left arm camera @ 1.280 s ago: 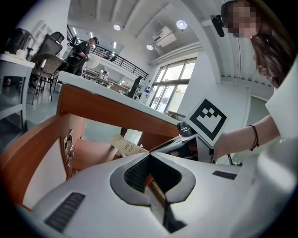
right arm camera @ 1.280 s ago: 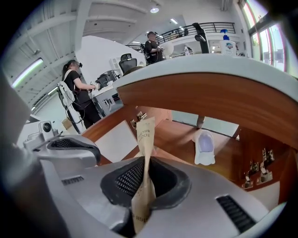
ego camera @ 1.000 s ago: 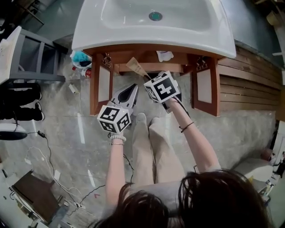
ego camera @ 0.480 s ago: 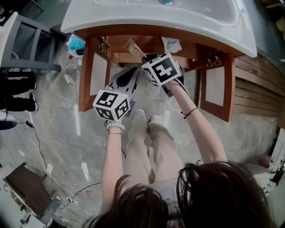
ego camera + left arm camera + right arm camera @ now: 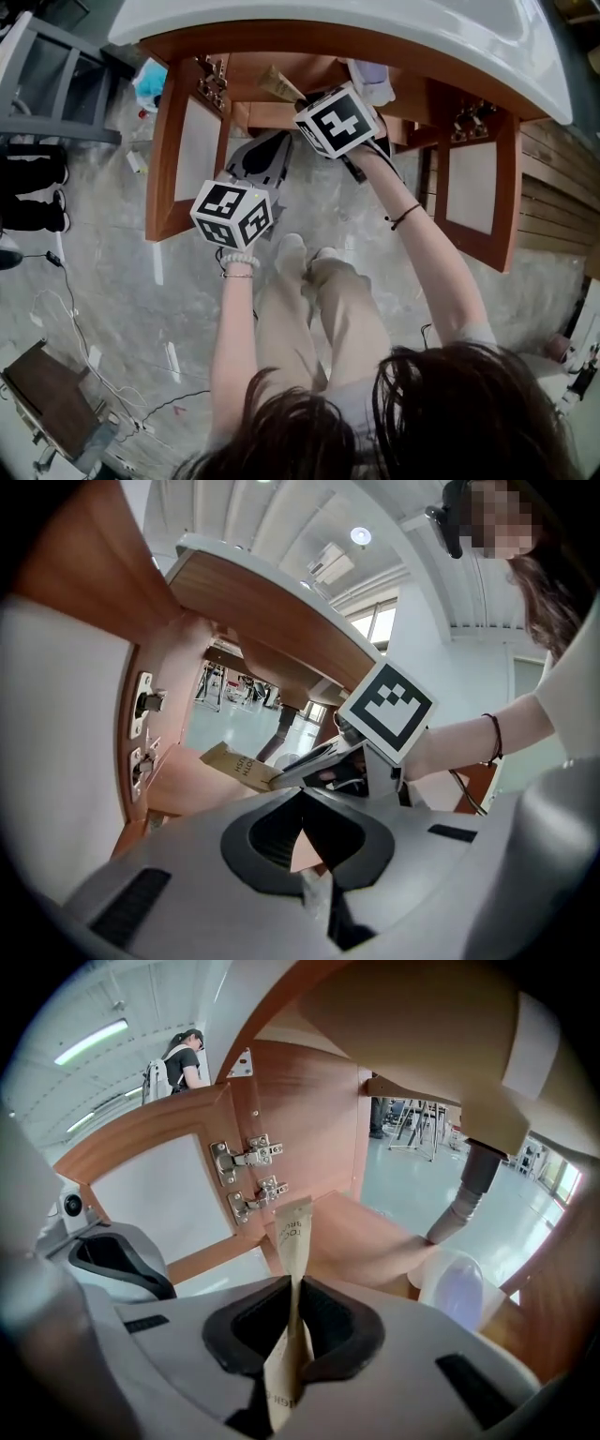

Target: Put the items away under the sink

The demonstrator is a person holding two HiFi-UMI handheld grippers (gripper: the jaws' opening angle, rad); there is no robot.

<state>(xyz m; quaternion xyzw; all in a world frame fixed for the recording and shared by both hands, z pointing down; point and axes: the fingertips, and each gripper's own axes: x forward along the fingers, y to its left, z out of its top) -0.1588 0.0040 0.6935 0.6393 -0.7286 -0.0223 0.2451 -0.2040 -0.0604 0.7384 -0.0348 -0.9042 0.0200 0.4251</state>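
Observation:
My right gripper (image 5: 302, 99) is shut on a flat tan paper packet (image 5: 279, 82), whose end pokes into the open cabinet under the white sink (image 5: 281, 17). In the right gripper view the packet (image 5: 292, 1239) stands edge-on between the jaws of the right gripper (image 5: 293, 1293), over the wooden shelf (image 5: 352, 1234). My left gripper (image 5: 281, 137) hangs lower left beside the left door (image 5: 183, 155). In its own view the left gripper (image 5: 302, 792) is shut and holds nothing. The packet (image 5: 234, 764) lies just beyond it.
Both cabinet doors stand open, the right door (image 5: 473, 183) included. A white rounded item (image 5: 457, 1290) sits on the shelf near the grey drain pipe (image 5: 469, 1190). Blue items (image 5: 150, 84) and a grey frame (image 5: 56, 84) are on the floor at left. The person's legs (image 5: 309, 300) are below.
Both grippers have sunk and moved closer to the cabinet opening. The packet stays in the right gripper and now reaches under the sink's edge.

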